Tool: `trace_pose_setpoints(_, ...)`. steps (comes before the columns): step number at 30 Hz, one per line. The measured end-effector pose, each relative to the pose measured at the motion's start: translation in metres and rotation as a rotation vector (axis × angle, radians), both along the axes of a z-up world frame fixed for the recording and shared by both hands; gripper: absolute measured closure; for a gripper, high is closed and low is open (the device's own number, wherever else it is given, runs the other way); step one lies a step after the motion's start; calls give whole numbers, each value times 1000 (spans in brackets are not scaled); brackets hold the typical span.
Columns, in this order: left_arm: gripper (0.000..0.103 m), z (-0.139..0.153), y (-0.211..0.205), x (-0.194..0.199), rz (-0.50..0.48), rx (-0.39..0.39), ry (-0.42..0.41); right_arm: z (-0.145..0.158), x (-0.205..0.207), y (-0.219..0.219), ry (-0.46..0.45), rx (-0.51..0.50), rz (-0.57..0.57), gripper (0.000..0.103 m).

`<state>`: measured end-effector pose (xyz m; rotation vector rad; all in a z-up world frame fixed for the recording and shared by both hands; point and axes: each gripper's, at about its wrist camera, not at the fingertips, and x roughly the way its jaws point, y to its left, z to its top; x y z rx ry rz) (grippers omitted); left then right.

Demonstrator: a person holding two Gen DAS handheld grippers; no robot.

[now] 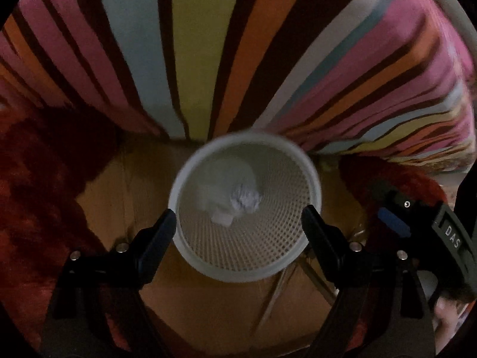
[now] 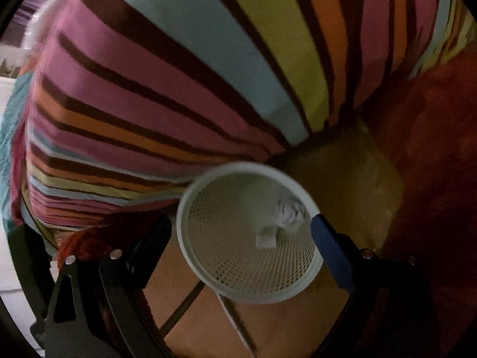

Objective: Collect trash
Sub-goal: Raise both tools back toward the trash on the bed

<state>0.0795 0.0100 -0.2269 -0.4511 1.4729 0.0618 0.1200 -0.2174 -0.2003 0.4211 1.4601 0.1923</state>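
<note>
**Trash in the basket, both my claws empty**

My left claw [image 1: 238, 223] stands wide apart with nothing between its fingers; the white mesh wastebasket [image 1: 244, 256] sits below it on the tan floor [image 1: 208, 313], just beside the striped bedspread [image 1: 190, 44]. Inside lie pale wads and one crumpled paper ball [image 1: 246, 200], so I judge that much collected. My right claw [image 2: 241, 232] is likewise spread and holds nothing. I see no loose trash on the floor or the red rug [image 2: 432, 149], though little of the room shows.

The wastebasket stands upright, long axis vertical, mouth facing up at me. The paper ball is roundish, with no real axis.
</note>
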Motion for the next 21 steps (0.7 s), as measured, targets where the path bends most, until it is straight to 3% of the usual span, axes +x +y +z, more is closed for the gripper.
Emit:
trace_pose_setpoints(7, 19, 60, -2, 4, -98, 134, -225, 55, 0, -15, -239, -1, -17, 13)
trace_pose_setpoints(11, 19, 105, -7, 1, -165, 237, -420, 94, 1, -18, -436, -55, -23, 13)
trace_pose_setpoints(14, 19, 131, -7, 2, -180, 268, -513, 125, 2, -17, -579, -75, -7, 13)
trace_pose_setpoints(16, 19, 141, -7, 3, -182, 290, -555, 145, 2, -13, -677, -90, 14, 8)
trace_pose_setpoints(21, 19, 175, -10, -2, -213, 385, -707, 178, 2, -4, -811, -131, 68, 8)
